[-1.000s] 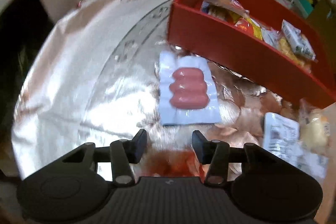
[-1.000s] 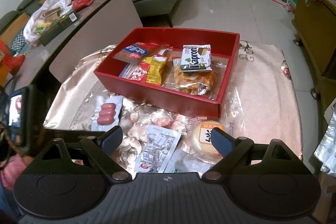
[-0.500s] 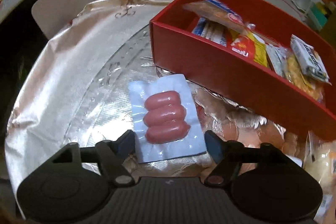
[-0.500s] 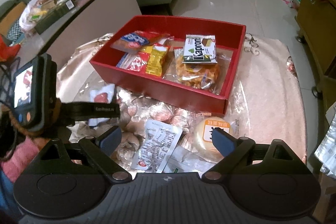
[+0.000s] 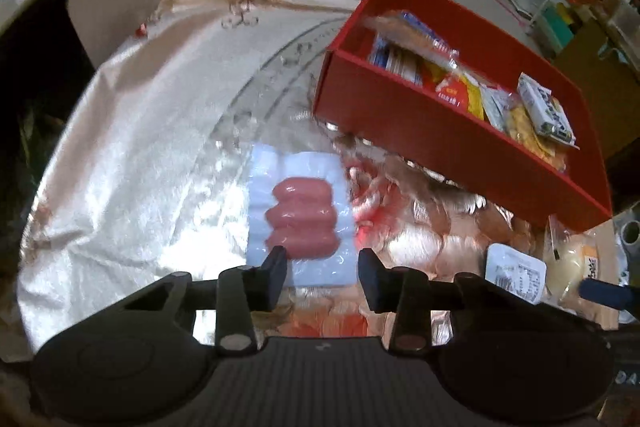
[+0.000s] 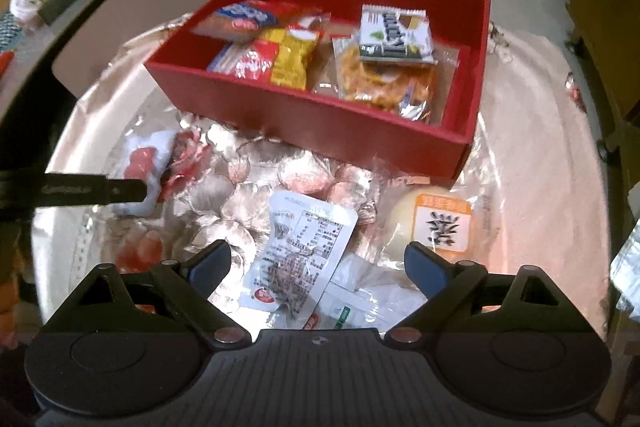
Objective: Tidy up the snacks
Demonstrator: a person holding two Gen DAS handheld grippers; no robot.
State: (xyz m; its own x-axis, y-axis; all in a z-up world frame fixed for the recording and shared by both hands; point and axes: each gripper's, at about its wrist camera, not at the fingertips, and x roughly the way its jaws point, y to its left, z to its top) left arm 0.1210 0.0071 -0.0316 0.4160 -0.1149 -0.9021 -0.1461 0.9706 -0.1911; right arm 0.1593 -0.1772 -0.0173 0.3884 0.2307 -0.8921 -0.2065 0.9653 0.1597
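A white pack of pink sausages lies on the shiny tablecloth, left of the red box. My left gripper has its jaws closing on the pack's near end, and the wrapper buckles between the pads. In the right wrist view one left finger reaches onto that pack. My right gripper hangs with its jaws opening over a white printed packet. A round bun with an orange label lies by its right finger. Nothing is pressed between these jaws.
The red box holds several snack bags, among them a yellow one and a green-and-white wafer pack. More wrappers lie near the table's front edge. A sofa and a cluttered side table stand behind, and a wooden cabinet at the right.
The left jaws spread around the sausage pack, then narrowed onto its near end. The right gripper sank toward the loose packets with its jaws a little wider. A left finger now shows in the right view.
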